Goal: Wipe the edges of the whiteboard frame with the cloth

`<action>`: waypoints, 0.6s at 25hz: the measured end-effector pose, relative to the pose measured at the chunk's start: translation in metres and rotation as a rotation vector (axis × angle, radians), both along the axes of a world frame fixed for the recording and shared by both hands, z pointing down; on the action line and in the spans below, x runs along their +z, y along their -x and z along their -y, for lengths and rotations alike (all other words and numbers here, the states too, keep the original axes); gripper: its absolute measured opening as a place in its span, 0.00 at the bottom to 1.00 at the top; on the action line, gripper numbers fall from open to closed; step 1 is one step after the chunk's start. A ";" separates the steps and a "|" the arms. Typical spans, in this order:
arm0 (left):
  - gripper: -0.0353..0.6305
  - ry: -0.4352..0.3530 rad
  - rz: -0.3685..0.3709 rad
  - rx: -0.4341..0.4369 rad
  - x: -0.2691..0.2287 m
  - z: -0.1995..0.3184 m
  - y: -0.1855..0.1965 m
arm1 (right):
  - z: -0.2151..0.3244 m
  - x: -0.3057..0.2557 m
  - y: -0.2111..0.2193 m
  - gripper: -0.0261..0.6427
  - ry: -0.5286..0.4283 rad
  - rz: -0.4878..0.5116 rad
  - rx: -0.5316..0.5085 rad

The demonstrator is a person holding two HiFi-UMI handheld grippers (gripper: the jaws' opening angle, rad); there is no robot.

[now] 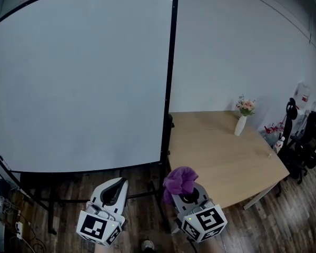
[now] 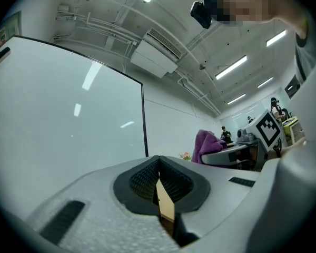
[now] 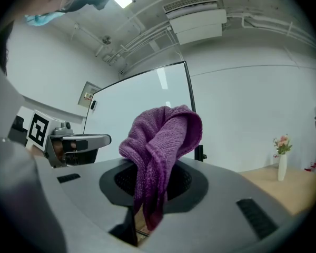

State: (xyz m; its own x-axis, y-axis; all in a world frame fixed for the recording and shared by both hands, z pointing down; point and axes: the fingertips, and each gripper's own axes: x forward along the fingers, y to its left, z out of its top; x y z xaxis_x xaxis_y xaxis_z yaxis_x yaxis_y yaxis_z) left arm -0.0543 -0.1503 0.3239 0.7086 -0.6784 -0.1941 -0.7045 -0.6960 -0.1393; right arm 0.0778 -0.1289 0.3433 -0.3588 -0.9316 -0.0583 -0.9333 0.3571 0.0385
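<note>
Your right claw (image 1: 187, 196) is clenched on the purple cloth (image 1: 180, 180). The cloth (image 3: 160, 141) is pinched between the jaws, bunched up above them, with one end hanging down in front of the pads.

Your left claw (image 1: 117, 185) is clenched on nothing: in the left gripper view the jaws meet at the tips (image 2: 158, 165) with only a thin wedge of gap below them.

Both claws sit low in the head view, side by side and apart, over the wooden floor (image 1: 142, 215) and below the bottom edge of the whiteboard (image 1: 79, 78).

- The whiteboard fills the upper left of the head view, and its surface looks blank.
- The black frame (image 1: 171, 73) runs down the board's right side (thin and dark, easy to follow).
- The cloth is near the lower right corner of that frame, just right of the stand post. It is not touching the frame as far as the head view shows.
- The left claw is under the board's bottom edge, further left.

A light wood worktop (image 1: 221, 157) stands right of the board against the wall. A white vase (image 1: 240, 125) with flowers is near its far edge. A black chair (image 1: 297, 152) is at the far right.
</note>
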 end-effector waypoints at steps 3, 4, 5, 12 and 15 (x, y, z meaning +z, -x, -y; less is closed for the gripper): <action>0.08 -0.008 0.009 0.024 -0.003 0.019 -0.014 | 0.021 -0.006 -0.004 0.16 -0.003 -0.007 -0.016; 0.08 -0.012 0.010 0.027 -0.005 0.026 -0.017 | 0.028 -0.007 -0.004 0.16 -0.001 -0.007 -0.021; 0.08 -0.015 0.009 0.028 -0.006 0.033 -0.020 | 0.035 -0.009 -0.005 0.16 0.000 -0.006 -0.026; 0.08 -0.022 -0.006 0.038 -0.018 0.085 -0.040 | 0.086 -0.026 -0.017 0.16 -0.028 -0.023 -0.003; 0.08 -0.027 -0.009 0.057 -0.021 0.105 -0.049 | 0.112 -0.033 -0.023 0.16 -0.029 -0.030 0.003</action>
State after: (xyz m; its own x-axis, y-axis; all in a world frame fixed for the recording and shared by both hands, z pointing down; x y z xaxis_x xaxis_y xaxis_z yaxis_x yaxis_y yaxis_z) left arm -0.0056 -0.2554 0.3027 0.7441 -0.6314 -0.2183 -0.6651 -0.7309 -0.1529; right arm 0.1005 -0.2405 0.3106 -0.3582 -0.9306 -0.0749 -0.9326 0.3527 0.0770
